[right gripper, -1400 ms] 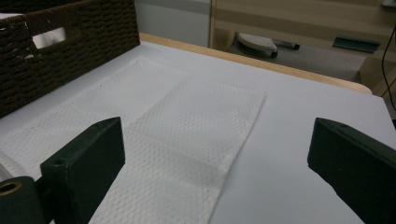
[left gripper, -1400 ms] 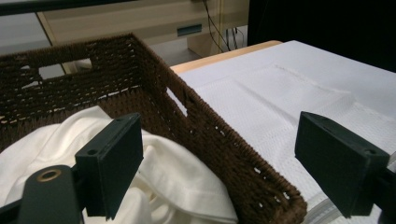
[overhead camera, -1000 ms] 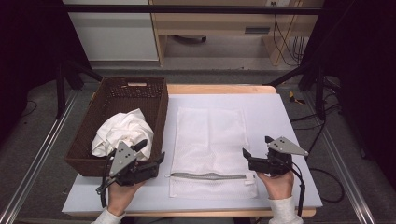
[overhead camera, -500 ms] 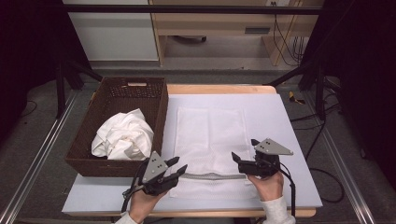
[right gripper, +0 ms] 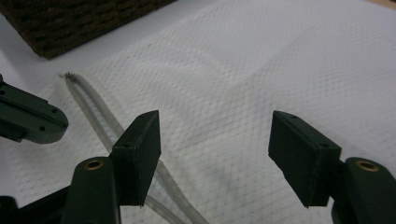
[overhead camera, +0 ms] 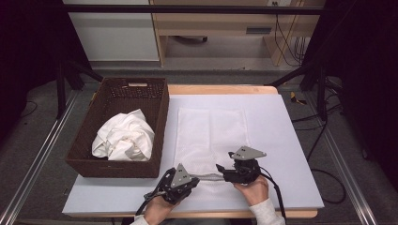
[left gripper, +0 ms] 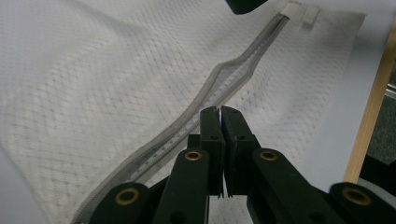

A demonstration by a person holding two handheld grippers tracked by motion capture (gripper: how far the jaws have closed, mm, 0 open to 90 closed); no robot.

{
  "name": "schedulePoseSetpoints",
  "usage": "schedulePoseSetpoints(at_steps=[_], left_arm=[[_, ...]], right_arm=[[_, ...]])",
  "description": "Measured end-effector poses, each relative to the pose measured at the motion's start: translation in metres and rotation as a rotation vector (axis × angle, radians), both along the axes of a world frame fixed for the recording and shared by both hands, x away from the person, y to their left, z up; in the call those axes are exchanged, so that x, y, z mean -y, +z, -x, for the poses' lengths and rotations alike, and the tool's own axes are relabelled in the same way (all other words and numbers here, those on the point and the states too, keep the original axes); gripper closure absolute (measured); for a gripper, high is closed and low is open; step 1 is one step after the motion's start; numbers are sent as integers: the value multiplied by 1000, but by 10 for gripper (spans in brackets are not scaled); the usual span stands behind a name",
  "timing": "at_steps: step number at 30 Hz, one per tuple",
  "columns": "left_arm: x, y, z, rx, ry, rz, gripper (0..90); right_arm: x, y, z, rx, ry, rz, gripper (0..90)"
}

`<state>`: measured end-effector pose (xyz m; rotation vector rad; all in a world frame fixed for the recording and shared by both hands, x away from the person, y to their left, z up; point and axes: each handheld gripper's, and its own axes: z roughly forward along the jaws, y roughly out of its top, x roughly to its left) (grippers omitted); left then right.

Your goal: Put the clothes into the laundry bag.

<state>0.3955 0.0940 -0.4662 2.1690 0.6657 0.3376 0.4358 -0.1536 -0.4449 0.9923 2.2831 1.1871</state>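
Note:
A white mesh bag [overhead camera: 211,133] lies flat on the table, its grey zipper [overhead camera: 209,177] along the near edge. My left gripper [overhead camera: 197,178] sits at the zipper's left part. In the left gripper view its jaws [left gripper: 219,111] are pressed together at the zipper band [left gripper: 187,126], pinching the bag's edge there. My right gripper [overhead camera: 220,168] hovers just right of it. Its jaws [right gripper: 215,135] have just been closing but still stand apart over the mesh [right gripper: 261,60], gripping nothing, with the zipper strands [right gripper: 100,121] passing under its left jaw.
A dark wicker basket [overhead camera: 162,117] stands left of the bag and holds a crumpled white cloth [overhead camera: 124,138]. A pale sheet [overhead camera: 281,140] covers the table, whose wooden front edge [left gripper: 369,126] is close behind my hands.
Both hands moved inward and down onto the bag's near edge, the left from beside the basket. The left jaws shut at the zipper. The right jaws narrowed.

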Motion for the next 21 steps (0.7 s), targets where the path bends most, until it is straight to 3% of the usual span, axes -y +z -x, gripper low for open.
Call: schedulePoseSetpoints(at_steps=[4,7,9,15,21], left_arm=[[4,-8,0,-5,-41,-12,893],[7,-11,3,16,-51,-23,894],[9,-12,2,-6,-79,-35,895],[10,-17,0,-33,-67,-49,894],[10,-17,0,-37,-50,-45,894]], right_arm=[[-8,-11,-2,-51,35,28,425],[-14,-20,-2,-92,63,59,477],[-16,-22,-2,-92,65,67,486],[-20,-27,-1,-103,81,105,561],[-22,-29,0,-123,97,106,595]])
